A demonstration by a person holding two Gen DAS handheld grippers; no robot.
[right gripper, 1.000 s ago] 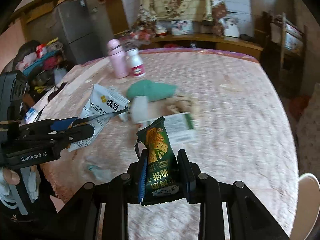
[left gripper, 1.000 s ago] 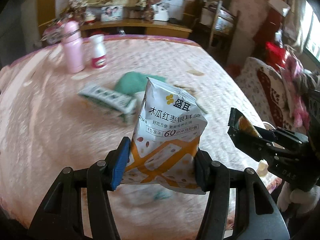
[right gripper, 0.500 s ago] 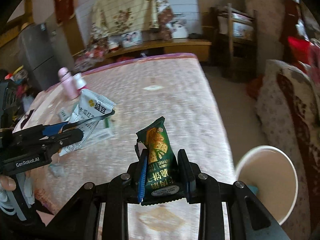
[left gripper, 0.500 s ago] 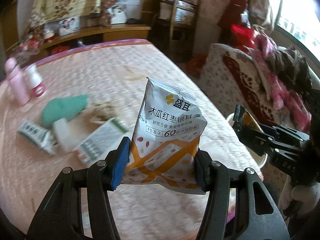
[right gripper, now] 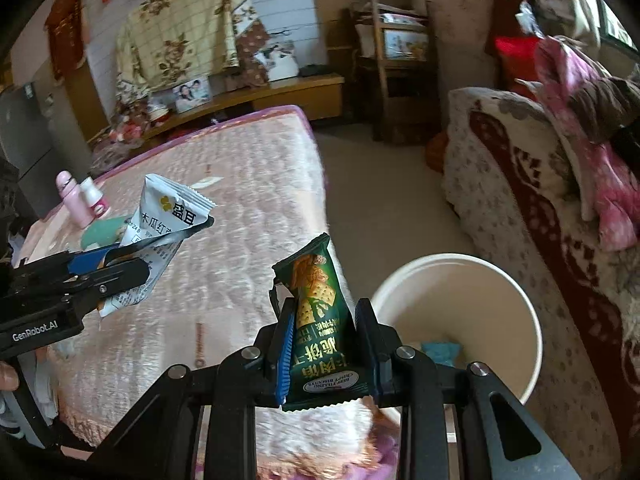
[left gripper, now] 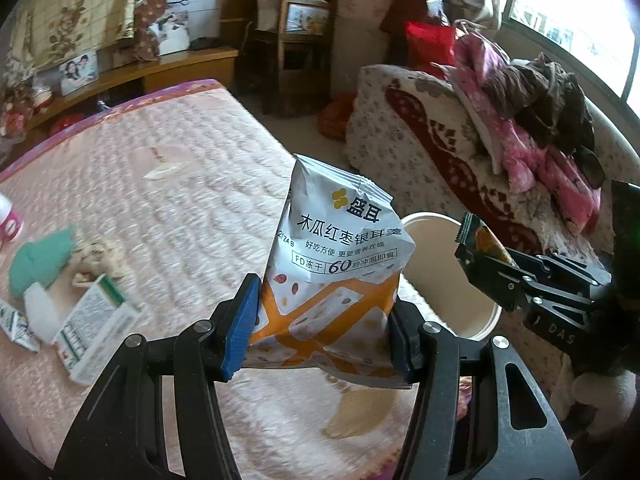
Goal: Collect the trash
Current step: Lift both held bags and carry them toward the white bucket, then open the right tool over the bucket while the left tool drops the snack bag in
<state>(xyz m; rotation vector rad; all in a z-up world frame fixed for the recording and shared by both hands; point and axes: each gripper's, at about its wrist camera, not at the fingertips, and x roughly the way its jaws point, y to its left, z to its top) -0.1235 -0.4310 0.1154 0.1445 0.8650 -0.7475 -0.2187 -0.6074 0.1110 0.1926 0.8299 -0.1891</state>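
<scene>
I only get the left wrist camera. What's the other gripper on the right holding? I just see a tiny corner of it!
Observer: A dark green biscuit packet. It stands upright in the right gripper, whose jaws are shut on it.
Operator: Is the white bin empty? My bag hides the inside.
Observer: No. The right wrist view looks down into it, and a small blue-green scrap lies at the bottom.
Operator: What's next to the white bottle at my left edge?
Observer: A taller pink bottle stands right beside it on the bed.
</scene>
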